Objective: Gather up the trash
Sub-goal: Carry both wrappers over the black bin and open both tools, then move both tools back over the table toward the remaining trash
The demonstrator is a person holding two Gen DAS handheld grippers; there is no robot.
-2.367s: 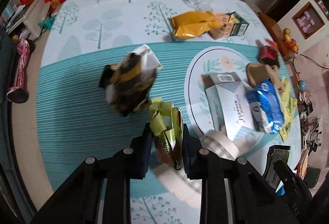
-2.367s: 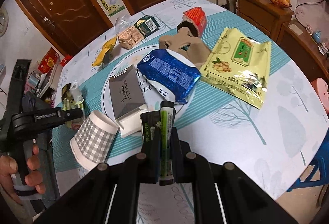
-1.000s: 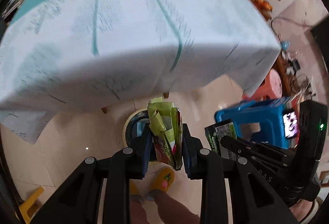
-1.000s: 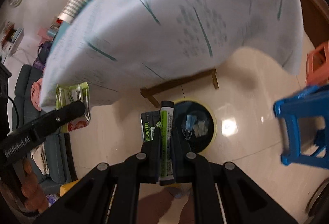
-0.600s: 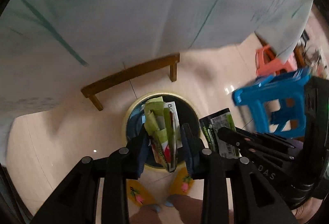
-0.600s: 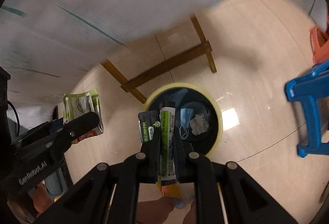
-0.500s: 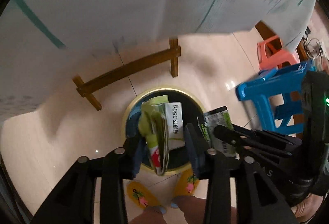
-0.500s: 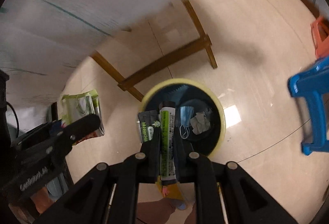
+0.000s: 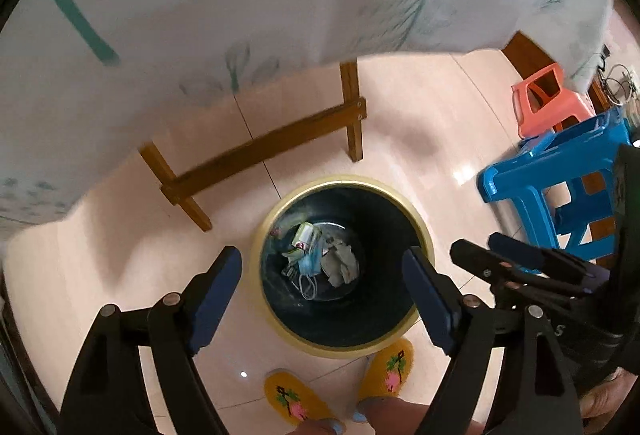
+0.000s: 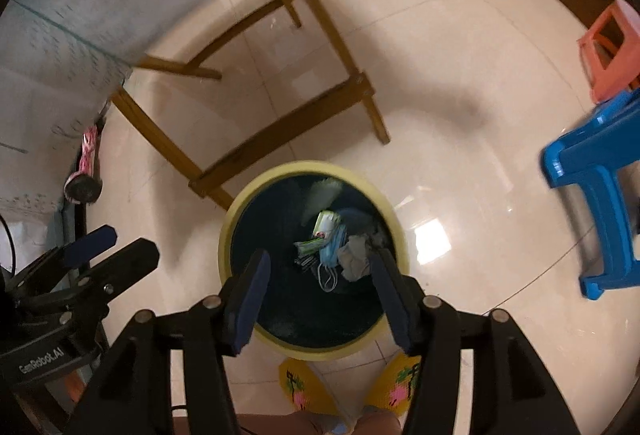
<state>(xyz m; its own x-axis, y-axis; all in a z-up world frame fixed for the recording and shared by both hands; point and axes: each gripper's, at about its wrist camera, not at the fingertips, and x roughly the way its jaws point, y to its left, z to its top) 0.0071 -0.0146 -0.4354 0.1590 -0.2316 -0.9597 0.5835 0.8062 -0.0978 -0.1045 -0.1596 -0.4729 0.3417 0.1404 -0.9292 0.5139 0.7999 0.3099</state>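
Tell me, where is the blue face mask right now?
The blue face mask lies at the bottom of the yellow-rimmed bin on the floor, between a green wrapper and crumpled grey paper, below both open grippers.

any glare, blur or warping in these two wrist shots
Left wrist view: the tablecloth is smeared by motion blur, and a bright glare patch sits on the floor tiles by the blue stool. Right wrist view: a square window reflection gleams beside the bin, and fisheye warping bends the table legs; the corners are dark.

claw (image 9: 322, 287): black arms | blue pads | silver screws | yellow slippers (image 9: 386, 365)
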